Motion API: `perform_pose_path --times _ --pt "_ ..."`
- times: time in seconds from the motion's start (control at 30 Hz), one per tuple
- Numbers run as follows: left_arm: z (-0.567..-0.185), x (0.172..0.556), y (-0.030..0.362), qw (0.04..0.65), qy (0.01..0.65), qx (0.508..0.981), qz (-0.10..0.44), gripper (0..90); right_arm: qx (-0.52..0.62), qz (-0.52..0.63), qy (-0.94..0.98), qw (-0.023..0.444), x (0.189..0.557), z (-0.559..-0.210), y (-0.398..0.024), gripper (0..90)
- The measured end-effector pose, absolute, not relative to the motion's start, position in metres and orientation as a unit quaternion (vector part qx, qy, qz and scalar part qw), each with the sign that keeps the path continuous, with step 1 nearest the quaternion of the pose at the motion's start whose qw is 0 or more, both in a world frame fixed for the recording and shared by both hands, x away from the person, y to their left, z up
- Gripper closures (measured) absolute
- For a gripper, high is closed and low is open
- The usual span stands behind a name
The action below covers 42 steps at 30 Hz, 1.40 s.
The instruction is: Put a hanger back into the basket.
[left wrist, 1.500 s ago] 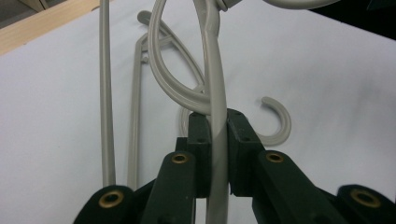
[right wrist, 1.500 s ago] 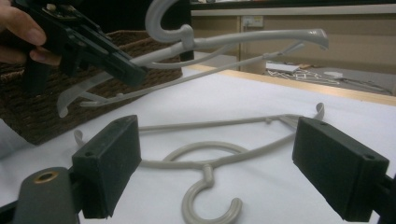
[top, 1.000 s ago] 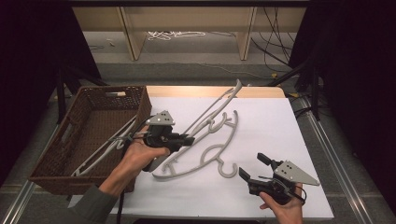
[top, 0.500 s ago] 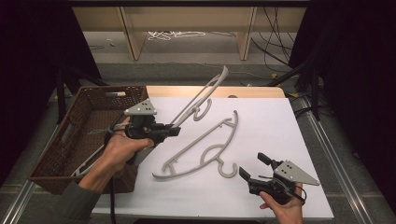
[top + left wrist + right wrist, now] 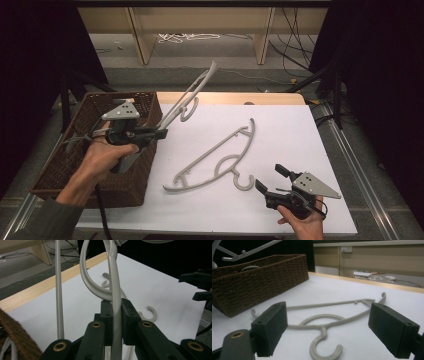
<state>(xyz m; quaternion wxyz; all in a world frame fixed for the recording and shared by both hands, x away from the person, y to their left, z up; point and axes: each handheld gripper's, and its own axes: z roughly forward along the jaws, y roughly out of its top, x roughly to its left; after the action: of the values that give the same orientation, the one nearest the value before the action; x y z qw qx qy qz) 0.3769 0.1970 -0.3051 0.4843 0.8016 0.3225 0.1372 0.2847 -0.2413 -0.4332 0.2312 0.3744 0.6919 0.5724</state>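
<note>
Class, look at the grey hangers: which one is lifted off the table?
The hanger clamped in the left gripper, raised beside the basket. The other hanger lies flat on the white sheet.

A pale grey plastic hanger (image 5: pixel 186 100) shows against the dark brown woven wicker basket (image 5: pixel 55 172), whose weave runs in fine ribbed rows. Right of the basket, a second pale grey hanger (image 5: pixel 216 159) lies on the plain white table sheet (image 5: pixel 295 135), edged by light wood, probably unpainted. Both grippers' jaws are black.
</note>
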Motion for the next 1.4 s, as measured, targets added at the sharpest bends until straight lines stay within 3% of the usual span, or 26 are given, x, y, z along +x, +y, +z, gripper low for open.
perform_pose_path --times 0.73,1.4 --pt "-0.328 0.376 0.287 0.446 0.367 0.793 0.194 81.5 0.377 0.570 0.695 0.225 0.285 -0.434 -0.239 16.7" --pt "-0.352 0.356 0.340 0.424 0.387 0.795 0.194 81.5 0.375 0.573 0.693 0.227 0.286 -0.435 -0.238 16.7"
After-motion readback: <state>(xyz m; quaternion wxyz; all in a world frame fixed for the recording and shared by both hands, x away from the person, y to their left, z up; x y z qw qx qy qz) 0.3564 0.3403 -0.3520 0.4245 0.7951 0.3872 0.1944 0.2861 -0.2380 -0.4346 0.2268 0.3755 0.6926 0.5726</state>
